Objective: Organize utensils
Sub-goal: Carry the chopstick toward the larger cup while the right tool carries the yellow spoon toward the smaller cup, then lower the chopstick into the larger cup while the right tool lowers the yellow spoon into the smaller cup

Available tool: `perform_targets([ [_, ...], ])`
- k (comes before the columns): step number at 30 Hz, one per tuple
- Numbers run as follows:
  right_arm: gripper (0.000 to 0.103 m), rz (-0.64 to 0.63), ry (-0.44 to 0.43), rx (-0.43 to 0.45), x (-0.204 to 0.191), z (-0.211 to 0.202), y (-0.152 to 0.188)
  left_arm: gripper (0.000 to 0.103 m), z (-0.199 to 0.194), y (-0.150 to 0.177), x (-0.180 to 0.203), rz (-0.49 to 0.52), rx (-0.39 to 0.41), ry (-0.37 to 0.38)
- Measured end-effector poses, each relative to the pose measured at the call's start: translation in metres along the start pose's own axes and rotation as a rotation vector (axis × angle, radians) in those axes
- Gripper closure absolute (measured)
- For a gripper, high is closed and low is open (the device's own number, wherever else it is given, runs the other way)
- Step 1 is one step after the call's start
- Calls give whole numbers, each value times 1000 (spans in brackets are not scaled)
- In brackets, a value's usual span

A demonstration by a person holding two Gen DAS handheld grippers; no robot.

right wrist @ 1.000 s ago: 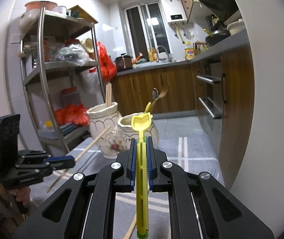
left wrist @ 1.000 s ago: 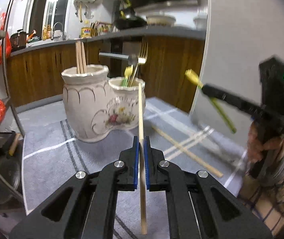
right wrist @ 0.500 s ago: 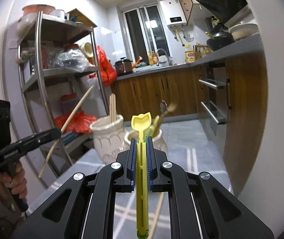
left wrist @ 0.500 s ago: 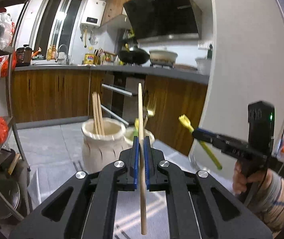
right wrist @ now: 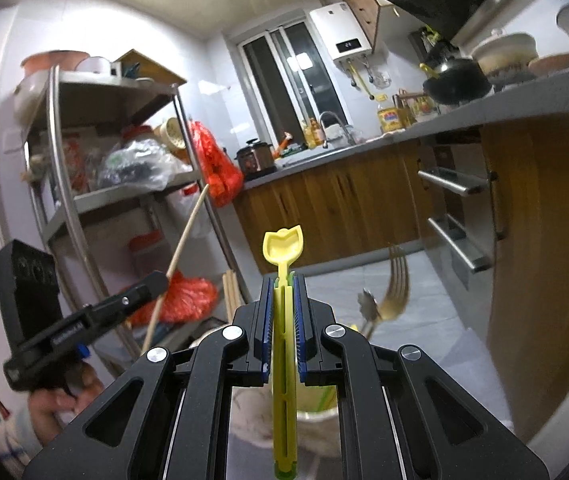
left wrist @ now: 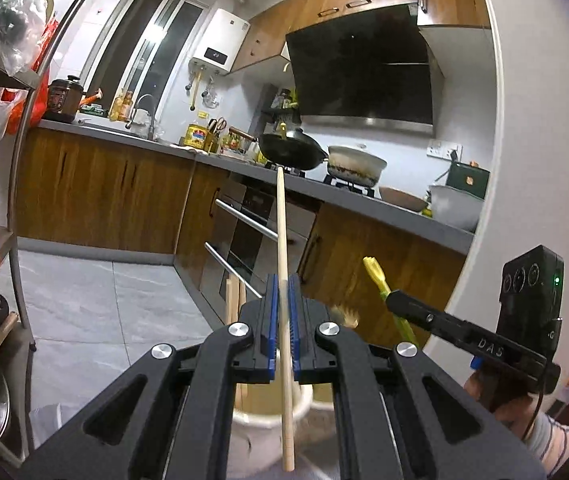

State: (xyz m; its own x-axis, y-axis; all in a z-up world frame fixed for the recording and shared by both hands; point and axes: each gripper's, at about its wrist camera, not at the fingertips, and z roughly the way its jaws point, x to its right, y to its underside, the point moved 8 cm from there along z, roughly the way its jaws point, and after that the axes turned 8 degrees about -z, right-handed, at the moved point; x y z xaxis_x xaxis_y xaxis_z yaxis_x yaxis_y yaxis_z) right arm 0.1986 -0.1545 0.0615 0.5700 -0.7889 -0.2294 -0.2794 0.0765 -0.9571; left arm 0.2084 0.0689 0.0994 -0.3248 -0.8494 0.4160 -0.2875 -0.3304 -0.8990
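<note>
Pale matt wooden chopstick (left wrist: 282, 240), glossy yellow plastic utensil (right wrist: 283, 264), shiny metal fork (right wrist: 397, 288), glazed ceramic holder (left wrist: 268, 412)

The cream ceramic utensil holder (left wrist: 268, 412) sits mostly behind the black left gripper (left wrist: 283, 316), so only parts of its rim and wall show. In the right wrist view the same holder (right wrist: 248, 412) is likewise largely covered by the black right gripper (right wrist: 284, 312). The gold metal fork (right wrist: 398, 284) standing in it is smeared by blur, its tines indistinct. The lower end of the yellow plastic utensil (right wrist: 284, 264) runs off the bottom edge. The person's hand (right wrist: 58, 400) is half hidden at the corner.
</note>
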Motion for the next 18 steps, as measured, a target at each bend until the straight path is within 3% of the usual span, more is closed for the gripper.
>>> perform_targets([
  [13, 92, -2, 36, -10, 3, 60, 11, 98, 40, 6, -16, 68, 93, -91],
  [18, 92, -60, 78, -26, 0, 74, 17, 98, 41, 19, -17, 119, 70, -97],
])
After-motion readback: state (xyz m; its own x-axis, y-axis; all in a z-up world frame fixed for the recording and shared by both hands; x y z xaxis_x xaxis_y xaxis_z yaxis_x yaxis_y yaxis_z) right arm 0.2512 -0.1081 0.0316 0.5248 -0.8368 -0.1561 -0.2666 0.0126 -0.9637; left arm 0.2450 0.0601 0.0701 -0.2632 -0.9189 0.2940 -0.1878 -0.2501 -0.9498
